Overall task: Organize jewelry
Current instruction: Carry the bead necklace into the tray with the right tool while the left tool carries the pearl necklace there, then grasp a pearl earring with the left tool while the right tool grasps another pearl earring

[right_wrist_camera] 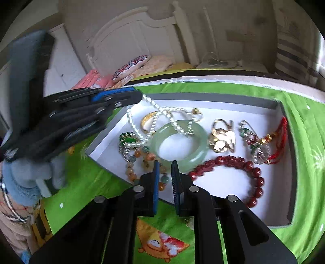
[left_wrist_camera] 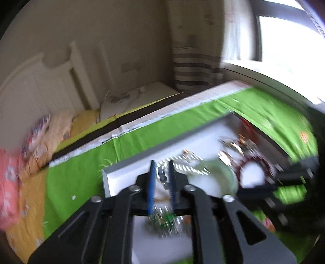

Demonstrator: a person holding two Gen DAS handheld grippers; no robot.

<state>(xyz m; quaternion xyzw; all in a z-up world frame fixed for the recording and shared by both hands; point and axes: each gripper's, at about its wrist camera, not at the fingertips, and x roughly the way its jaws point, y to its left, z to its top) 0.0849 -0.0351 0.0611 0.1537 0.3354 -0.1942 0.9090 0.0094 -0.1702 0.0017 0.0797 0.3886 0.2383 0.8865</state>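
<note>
Pearl necklace point(right_wrist_camera: 151, 102) hangs between the parted left tongs point(left_wrist_camera: 161, 162) (right tongs point(right_wrist_camera: 165, 162) ajar, empty).

Beyond my cameras I see a bedroom with plain beige walls point(right_wrist_camera: 105, 18). A white carved headboard point(right_wrist_camera: 134, 38) stands against the far wall, and below it a bed point(right_wrist_camera: 154, 61) carries pale yellow bedding, a patterned pillow point(right_wrist_camera: 130, 67) and a pink quilt point(left_wrist_camera: 10, 182). Beside the bed sits a low white nightstand point(left_wrist_camera: 154, 89) with some cords on it (too blurred for me to say more). A striped curtain point(left_wrist_camera: 195, 69) hangs in the corner next to a bright window point(left_wrist_camera: 284, 40), which floods the right side with daylight. Nearest me, a bright green cloth point(right_wrist_camera: 300, 126) with cartoon prints covers the table.
</note>
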